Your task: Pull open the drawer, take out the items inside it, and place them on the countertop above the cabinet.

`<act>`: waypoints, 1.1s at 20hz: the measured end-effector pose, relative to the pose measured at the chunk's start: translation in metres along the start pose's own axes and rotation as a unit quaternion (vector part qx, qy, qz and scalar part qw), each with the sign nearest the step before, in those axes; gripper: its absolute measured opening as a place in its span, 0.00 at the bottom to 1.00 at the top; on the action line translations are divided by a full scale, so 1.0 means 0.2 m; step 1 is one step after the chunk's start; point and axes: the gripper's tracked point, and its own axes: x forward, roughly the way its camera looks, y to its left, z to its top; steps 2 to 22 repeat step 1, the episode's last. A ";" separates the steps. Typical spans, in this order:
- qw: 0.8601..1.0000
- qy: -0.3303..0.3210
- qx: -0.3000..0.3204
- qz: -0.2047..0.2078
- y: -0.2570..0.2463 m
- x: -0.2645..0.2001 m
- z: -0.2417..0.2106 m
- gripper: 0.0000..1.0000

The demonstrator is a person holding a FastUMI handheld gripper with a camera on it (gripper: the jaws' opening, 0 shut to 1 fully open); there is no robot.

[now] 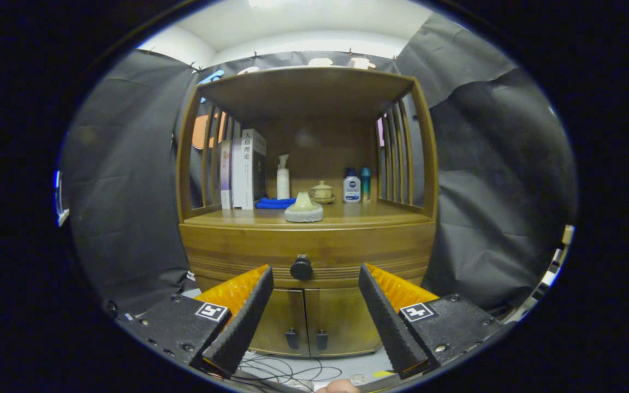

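The gripper (314,311) is spread wide and holds nothing; its two ribbed black fingers (243,322) point at the wooden cabinet (306,245). The round black drawer knob (301,268) lies straight ahead, centred between the fingertips and just beyond them. The drawer (227,254) runs left to right and appears closed, so its contents are hidden. Above it, the countertop (369,214) carries a small stone-coloured dish (303,210) near its front edge, with books (243,169) and bottles (351,186) farther back.
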 end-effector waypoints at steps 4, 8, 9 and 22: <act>1.000 -0.005 -0.001 0.009 0.03 -0.04 0.01 1.00; 1.000 -0.005 -0.001 0.009 0.03 -0.04 0.01 1.00; 1.000 -0.005 -0.001 0.009 0.03 -0.04 0.01 1.00; 1.000 -0.005 -0.001 0.009 0.03 -0.04 0.01 1.00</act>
